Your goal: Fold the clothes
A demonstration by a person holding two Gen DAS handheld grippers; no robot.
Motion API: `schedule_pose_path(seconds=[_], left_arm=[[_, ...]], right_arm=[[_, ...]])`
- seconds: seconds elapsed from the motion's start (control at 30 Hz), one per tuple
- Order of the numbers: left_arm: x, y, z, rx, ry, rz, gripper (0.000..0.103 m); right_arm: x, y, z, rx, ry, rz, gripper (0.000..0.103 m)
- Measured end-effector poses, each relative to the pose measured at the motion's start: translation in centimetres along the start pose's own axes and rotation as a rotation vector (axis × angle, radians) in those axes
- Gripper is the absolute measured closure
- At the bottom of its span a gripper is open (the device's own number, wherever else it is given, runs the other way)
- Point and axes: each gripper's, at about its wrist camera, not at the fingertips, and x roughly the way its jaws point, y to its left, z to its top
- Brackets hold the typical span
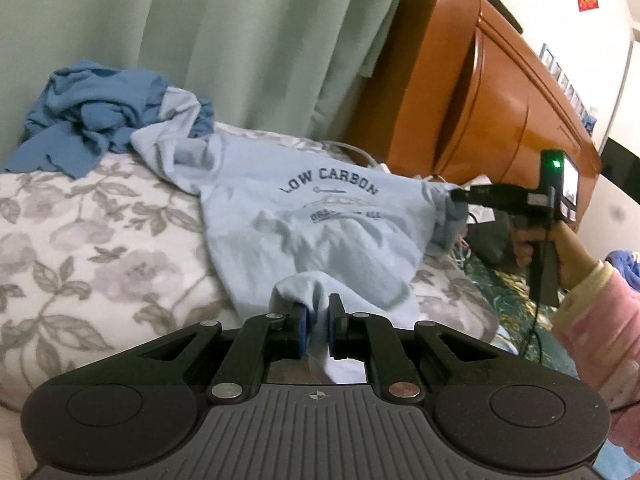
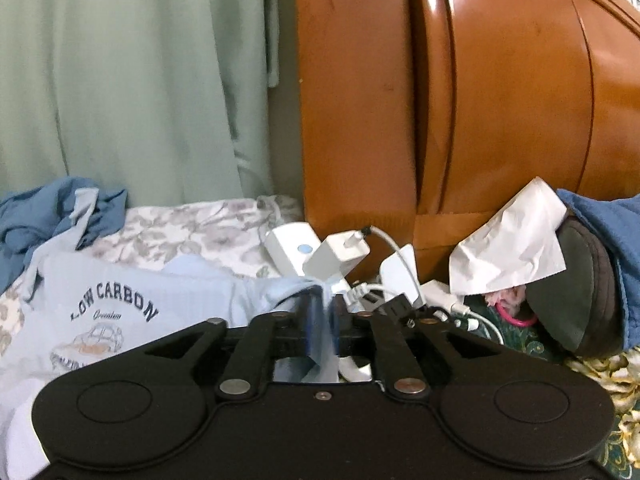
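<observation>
Both wrist views low, close over bed [image 1: 80, 240], facing headboard [image 2: 500, 100]; shared: pale blue shirt [image 1: 320, 220], curtain [image 1: 240, 40].

green curtain [image 2: 120, 80], wooden headboard [image 2: 500, 100], white chargers [image 2: 340, 252] and crumpled tissue [image 2: 516, 240] behind floral bedding [image 1: 80, 240]

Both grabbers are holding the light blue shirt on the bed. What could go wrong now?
1. The right hand-held gripper holds the light blue shirt right beside the white chargers and cables; the cloth might snag one and drag it along.
2. Each hand-held gripper, like the left one, pinches only a small bunch of fabric, so a corner may slip out and spoil the fold.
</observation>
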Motion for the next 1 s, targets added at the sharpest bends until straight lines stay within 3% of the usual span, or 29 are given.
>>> schedule_pose_path(seconds=[0.07,0.13,0.23,0.3,0.37,0.5,0.57,0.73,1.0], left_arm=[[0.0,0.2,0.2,0.003,-0.005,0.006,0.093],[0.0,0.1,0.3,0.005,-0.009,0.011,0.091],[-0.1,0.1,0.6,0.012,-0.022,0.022,0.081],[-0.6,0.0,0.9,0.017,-0.04,0.031,0.074],[-0.9,0.2,1.6,0.024,-0.067,0.039,0.063],[-0.7,1.3,3.4,0.043,-0.105,0.064,0.058],[0.2,1.8,4.7,0.042,-0.122,0.075,0.05],[4.6,3.6,8.4,0.015,-0.133,0.13,0.047],[13.6,9.6,11.9,-0.112,-0.03,0.222,0.045]], right_arm=[[-0.2,0.1,-0.1,-0.003,0.007,0.003,0.07],[-0.6,0.1,-0.3,-0.016,0.003,0.005,0.066],[-1.3,0.2,-0.2,-0.028,-0.009,0.018,0.056],[-1.8,0.3,0.0,-0.04,-0.023,0.03,0.055],[-2.4,0.6,0.5,-0.056,-0.049,0.041,0.049],[-2.9,1.8,1.6,-0.085,-0.089,0.09,0.046],[-2.5,2.7,2.2,-0.099,-0.098,0.124,0.044],[0.5,5.4,3.6,-0.138,-0.069,0.187,0.045],[7.3,7.8,4.6,-0.187,0.04,0.229,0.045]])
